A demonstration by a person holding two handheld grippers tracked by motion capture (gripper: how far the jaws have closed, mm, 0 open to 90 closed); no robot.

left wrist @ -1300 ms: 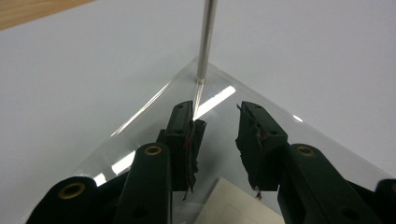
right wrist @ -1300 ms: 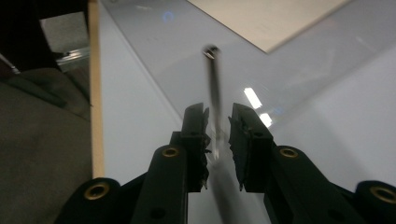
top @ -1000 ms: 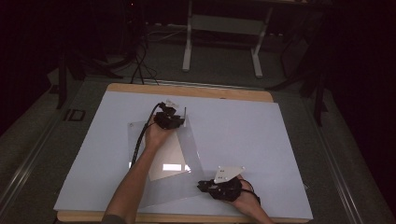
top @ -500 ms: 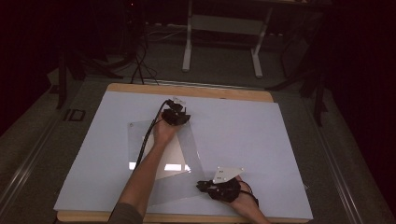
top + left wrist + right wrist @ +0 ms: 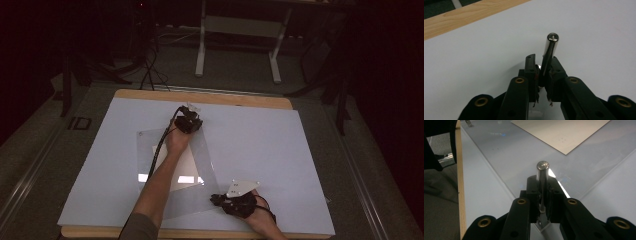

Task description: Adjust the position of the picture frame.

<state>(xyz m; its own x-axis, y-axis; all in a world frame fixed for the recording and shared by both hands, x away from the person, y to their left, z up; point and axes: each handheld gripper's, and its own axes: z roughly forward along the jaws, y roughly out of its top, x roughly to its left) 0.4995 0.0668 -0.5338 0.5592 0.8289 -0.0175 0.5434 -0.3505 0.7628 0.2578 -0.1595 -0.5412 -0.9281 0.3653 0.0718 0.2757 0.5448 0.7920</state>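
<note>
Left hand-held gripper (image 5: 188, 121) is clamping a metal pin (image 5: 549, 53) at the far corner of the clear sheet (image 5: 200, 150) on the desk (image 5: 260, 135). Right hand-held gripper (image 5: 235, 202) is clamping a second pin (image 5: 542, 182) at the sheet's near corner.

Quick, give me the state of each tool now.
Left tool: closed on a metal pin.
Right tool: closed on another metal pin.
</note>
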